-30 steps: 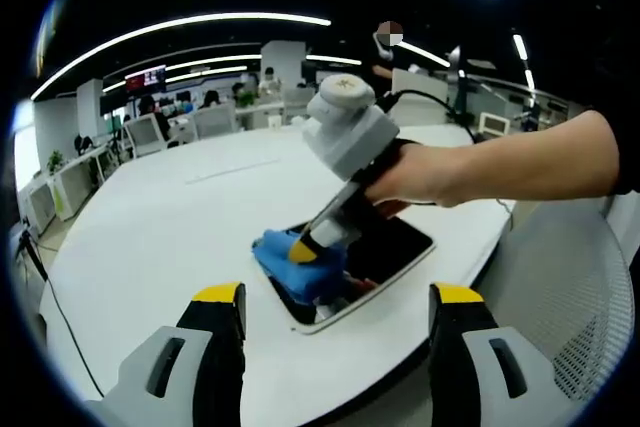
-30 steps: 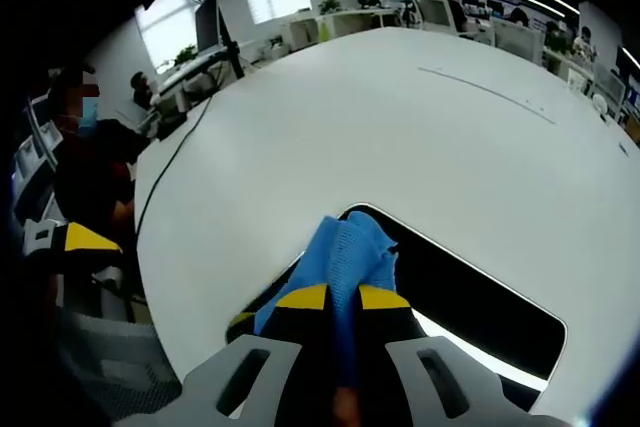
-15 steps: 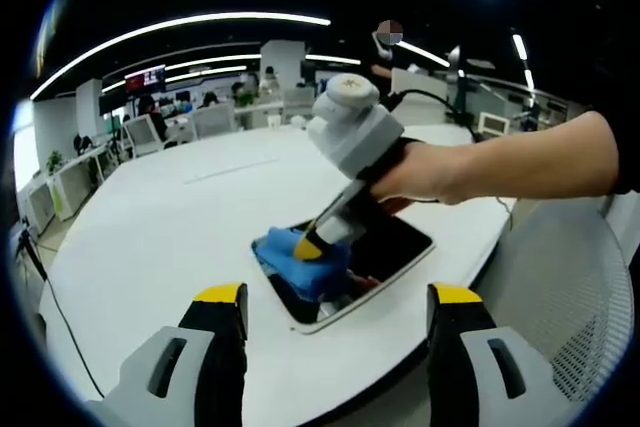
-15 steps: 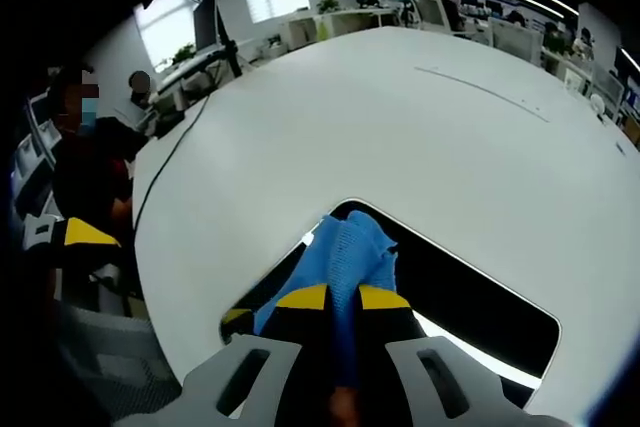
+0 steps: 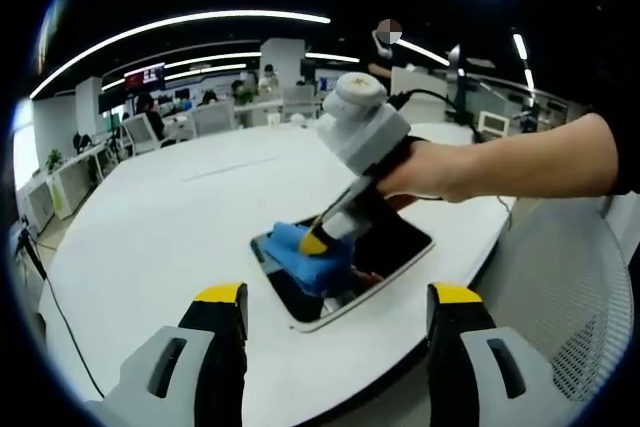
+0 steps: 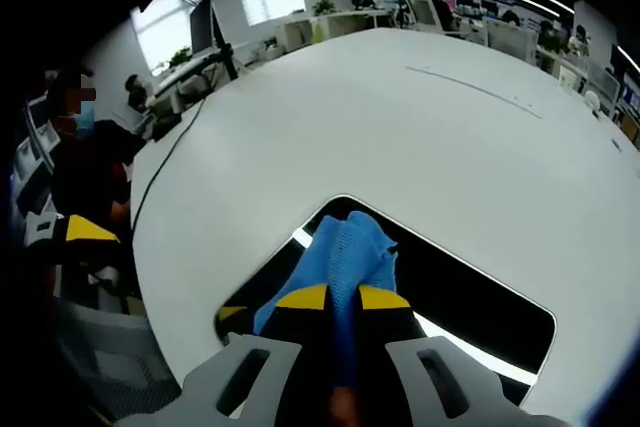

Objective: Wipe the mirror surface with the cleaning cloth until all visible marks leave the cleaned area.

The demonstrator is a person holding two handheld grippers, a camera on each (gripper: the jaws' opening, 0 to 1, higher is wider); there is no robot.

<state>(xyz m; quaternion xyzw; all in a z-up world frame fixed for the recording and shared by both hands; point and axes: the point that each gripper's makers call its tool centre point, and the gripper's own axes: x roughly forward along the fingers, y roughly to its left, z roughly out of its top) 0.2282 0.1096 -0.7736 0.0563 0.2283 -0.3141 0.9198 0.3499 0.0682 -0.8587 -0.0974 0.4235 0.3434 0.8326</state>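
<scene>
Blue cleaning cloth [image 6: 350, 252] pinched tight between the jaws of the right gripper [image 6: 342, 297], pressed flat onto the dark mirror [image 6: 480, 297]. Mirror lying flat on the white bench [image 6: 420, 137], near its edge. Seen from the left gripper view: same cloth [image 5: 305, 252] on the mirror [image 5: 395, 247], under the right gripper [image 5: 313, 243] held by a hand [image 5: 430, 169]. Left gripper [image 5: 340, 297] up off the bench, jaws wide apart, holding nothing.
</scene>
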